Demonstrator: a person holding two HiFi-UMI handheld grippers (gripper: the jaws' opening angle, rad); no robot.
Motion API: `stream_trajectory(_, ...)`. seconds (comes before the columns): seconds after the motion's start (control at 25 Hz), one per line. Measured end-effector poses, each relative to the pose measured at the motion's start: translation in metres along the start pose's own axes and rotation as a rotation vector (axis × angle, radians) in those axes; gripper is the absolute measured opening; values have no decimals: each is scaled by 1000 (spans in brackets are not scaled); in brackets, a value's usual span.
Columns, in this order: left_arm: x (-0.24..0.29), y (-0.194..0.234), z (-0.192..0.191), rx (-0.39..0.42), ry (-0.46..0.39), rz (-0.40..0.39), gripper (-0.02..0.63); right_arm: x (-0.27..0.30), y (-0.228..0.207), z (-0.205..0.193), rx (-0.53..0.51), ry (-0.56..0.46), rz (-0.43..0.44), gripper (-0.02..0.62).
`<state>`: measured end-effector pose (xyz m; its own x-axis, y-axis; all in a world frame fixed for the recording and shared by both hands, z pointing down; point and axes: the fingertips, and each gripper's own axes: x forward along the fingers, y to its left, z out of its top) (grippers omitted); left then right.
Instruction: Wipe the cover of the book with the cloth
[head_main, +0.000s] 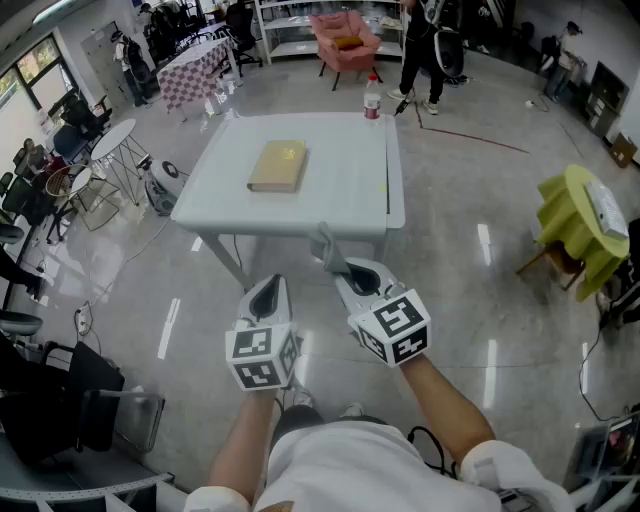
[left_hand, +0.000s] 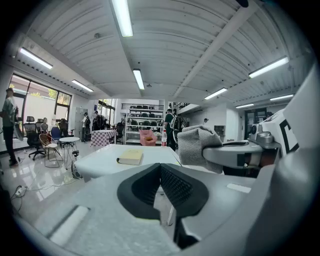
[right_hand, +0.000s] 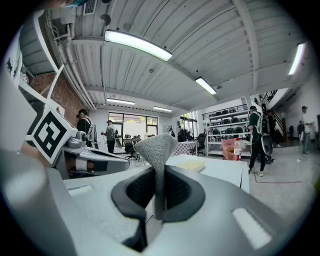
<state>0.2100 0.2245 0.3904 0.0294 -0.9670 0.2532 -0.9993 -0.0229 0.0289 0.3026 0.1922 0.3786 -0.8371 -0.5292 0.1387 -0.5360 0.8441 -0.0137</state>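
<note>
Table (head_main: 340, 195), book (head_main: 278, 165); right tongs (right_hand: 159, 196) pinch cloth (right_hand: 156, 147)

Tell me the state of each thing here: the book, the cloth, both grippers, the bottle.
book: closed, flat on the table, untouched.
cloth: gripped, held off the table.
right gripper: shut on the cloth.
left gripper: shut, empty.
bottle: upright, capped.
</note>
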Motion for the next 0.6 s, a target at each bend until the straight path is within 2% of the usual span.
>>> stream_trajectory(0.32, 20, 0, 5, -18, 5, -4, 8, 10, -14, 0, 9, 12, 12, 15)
stream_trajectory(0.6, 50, 25, 4, -35, 13, 0, 8, 47, -21, -3, -1, 37, 37, 15)
